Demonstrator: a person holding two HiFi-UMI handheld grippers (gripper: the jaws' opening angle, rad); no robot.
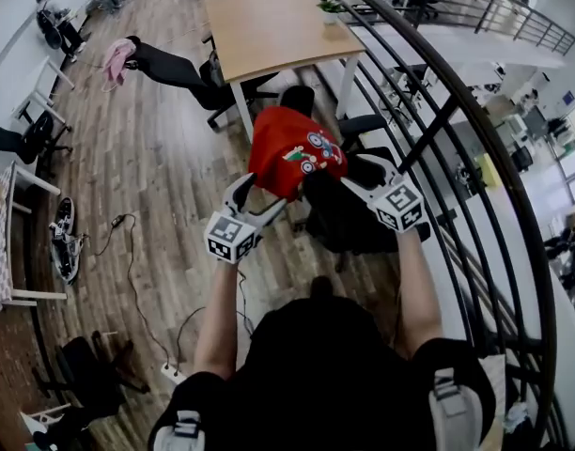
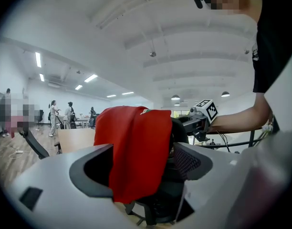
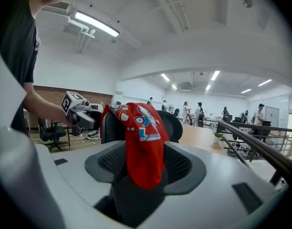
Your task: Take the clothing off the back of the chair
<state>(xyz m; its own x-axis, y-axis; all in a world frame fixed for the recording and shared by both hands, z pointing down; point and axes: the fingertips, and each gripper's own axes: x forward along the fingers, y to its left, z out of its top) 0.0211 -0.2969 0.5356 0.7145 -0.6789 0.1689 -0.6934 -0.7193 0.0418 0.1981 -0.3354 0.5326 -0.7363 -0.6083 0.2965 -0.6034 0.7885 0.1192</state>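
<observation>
A red garment (image 1: 292, 148) with cartoon prints hangs over the back of a black office chair (image 1: 349, 214). My left gripper (image 1: 259, 198) is at the garment's lower left edge, my right gripper (image 1: 361, 172) at the chair back's right side. In the left gripper view the red garment (image 2: 136, 147) hangs in the wide gap of the left gripper (image 2: 141, 175), and the pads stand clear of it. The right gripper view shows the garment (image 3: 143, 142) hanging in the gap of the right gripper (image 3: 146, 168), also untouched. Both are open.
A wooden table (image 1: 269, 26) stands just beyond the chair. A dark curved railing (image 1: 457, 111) runs along the right. Another black chair (image 1: 175, 69) with a pink cloth (image 1: 116, 61) is at the far left. Cables (image 1: 128, 252) lie on the wood floor.
</observation>
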